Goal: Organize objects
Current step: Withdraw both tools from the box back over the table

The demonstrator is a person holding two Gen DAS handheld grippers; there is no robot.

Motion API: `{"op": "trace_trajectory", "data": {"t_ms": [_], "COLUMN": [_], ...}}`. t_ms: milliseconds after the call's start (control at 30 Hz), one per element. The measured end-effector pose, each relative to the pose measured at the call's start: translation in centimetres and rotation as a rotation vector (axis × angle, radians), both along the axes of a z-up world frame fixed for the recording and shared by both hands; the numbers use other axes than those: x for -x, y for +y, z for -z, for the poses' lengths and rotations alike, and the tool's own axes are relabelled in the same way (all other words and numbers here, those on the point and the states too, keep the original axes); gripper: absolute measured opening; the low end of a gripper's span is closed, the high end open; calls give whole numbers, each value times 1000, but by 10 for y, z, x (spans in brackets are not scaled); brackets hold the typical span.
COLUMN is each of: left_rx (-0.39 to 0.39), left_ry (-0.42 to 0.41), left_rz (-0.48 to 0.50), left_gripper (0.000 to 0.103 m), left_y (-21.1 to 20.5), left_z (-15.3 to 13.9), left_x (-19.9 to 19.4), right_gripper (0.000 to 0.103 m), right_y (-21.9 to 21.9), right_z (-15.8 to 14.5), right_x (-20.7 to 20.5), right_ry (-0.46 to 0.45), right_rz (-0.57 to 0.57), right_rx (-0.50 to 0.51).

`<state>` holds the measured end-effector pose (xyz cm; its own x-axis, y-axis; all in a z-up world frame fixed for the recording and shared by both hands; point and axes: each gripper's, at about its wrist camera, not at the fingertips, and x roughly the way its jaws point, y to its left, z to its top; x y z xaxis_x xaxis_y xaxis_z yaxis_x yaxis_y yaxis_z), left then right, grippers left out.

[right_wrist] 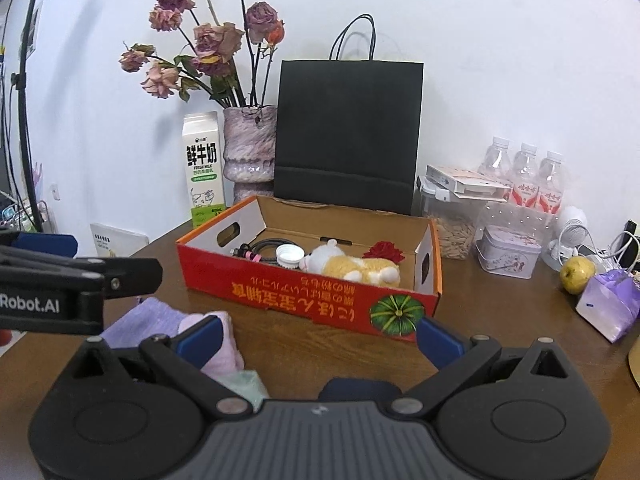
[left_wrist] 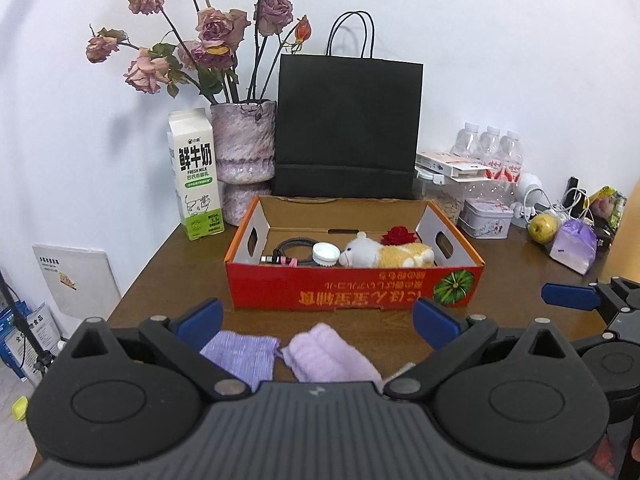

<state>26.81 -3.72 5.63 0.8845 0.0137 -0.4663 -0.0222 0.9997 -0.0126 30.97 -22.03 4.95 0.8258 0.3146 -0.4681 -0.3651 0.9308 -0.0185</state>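
A red cardboard box (left_wrist: 352, 288) stands open in the middle of the brown table. In it lie a white and tan plush toy (left_wrist: 384, 255), a white cap (left_wrist: 325, 254), a coiled black cable (left_wrist: 286, 254) and a red rose (left_wrist: 398, 235). In front of the box lie a flat lilac cloth (left_wrist: 242, 354) and a folded pale pink towel (left_wrist: 330, 354). My left gripper (left_wrist: 318, 320) hangs open just above both, touching neither. My right gripper (right_wrist: 319, 338) is open and empty over bare table in front of the box (right_wrist: 308, 292); the towel (right_wrist: 224, 346) lies by its left finger.
Behind the box stand a milk carton (left_wrist: 196, 176), a vase of dried roses (left_wrist: 244, 144) and a black paper bag (left_wrist: 348, 128). To the right are water bottles (left_wrist: 490, 150), a tin (left_wrist: 486, 218), an apple (left_wrist: 543, 228) and a purple packet (left_wrist: 574, 246). The table's edge runs down the left.
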Motion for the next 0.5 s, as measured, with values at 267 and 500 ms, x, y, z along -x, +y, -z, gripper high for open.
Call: {"op": "trace_trajectory", "data": {"t_ms": [267,500], "left_rx": [-5,-9], "left_ry": [14,26], "left_rz": [-2,-6], "left_gripper": [103,103], "left_y": [-3,-5], "left_z": [4,8], "left_x": [29,52], "right_gripper": [103,103], "right_y": [-12,-20], "right_z": [5,10], "right_x": [32,58], "right_ry": [5,12], "right_rz": [8,10], "right_rx": [12,26]}}
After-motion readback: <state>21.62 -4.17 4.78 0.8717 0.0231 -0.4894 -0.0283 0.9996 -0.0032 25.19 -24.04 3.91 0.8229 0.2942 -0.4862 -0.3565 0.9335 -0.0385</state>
